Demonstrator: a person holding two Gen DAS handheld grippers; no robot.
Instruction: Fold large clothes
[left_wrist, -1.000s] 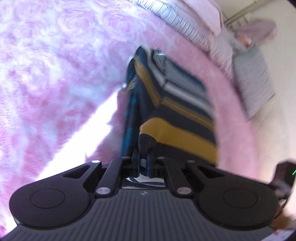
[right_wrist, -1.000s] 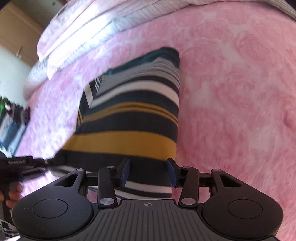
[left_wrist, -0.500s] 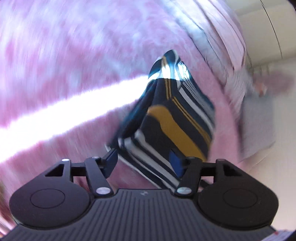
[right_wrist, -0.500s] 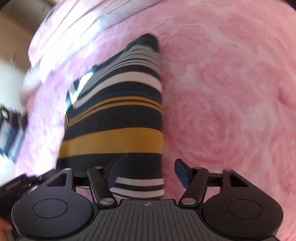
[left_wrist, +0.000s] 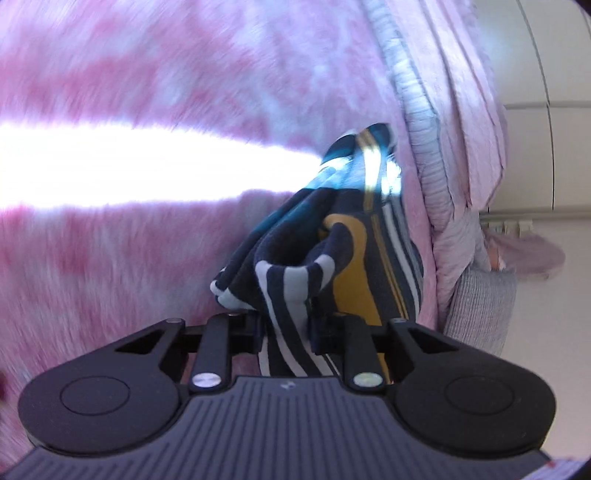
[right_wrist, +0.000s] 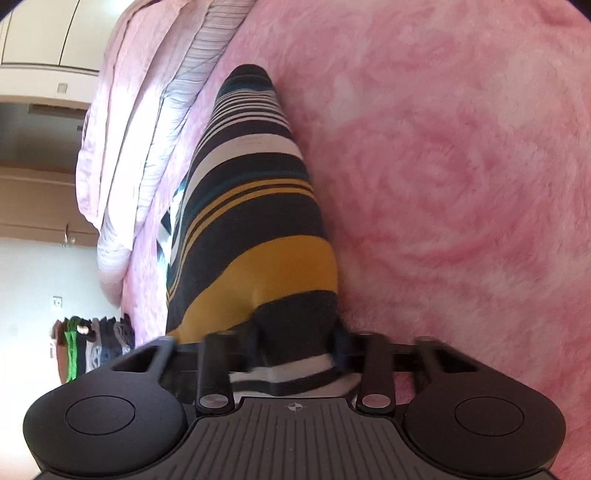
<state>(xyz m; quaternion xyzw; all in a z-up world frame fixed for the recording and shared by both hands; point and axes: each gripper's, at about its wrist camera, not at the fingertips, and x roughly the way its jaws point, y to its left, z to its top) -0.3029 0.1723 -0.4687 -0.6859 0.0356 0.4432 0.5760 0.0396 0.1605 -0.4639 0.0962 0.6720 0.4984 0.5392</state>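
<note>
Closing just now, both jaws clamp the striped garment (left_wrist: 284, 291) (right_wrist: 258, 229); no readable writing.

You see: one striped garment (left_wrist: 354, 258), frame centre. Two tools, left tool (left_wrist: 286, 328) and right tool (right_wrist: 295, 349). One pink fleece blanket (right_wrist: 443, 166). One folded bedding stack (right_wrist: 147, 110), upper left.

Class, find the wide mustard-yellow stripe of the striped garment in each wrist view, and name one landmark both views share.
Left wrist view: the mustard stripe runs steeply, right of centre, just above the left tool.
Right wrist view: the mustard stripe crosses the garment at centre, just above the right tool.
Shared landmark: the pink fluffy blanket under the striped garment.
</note>
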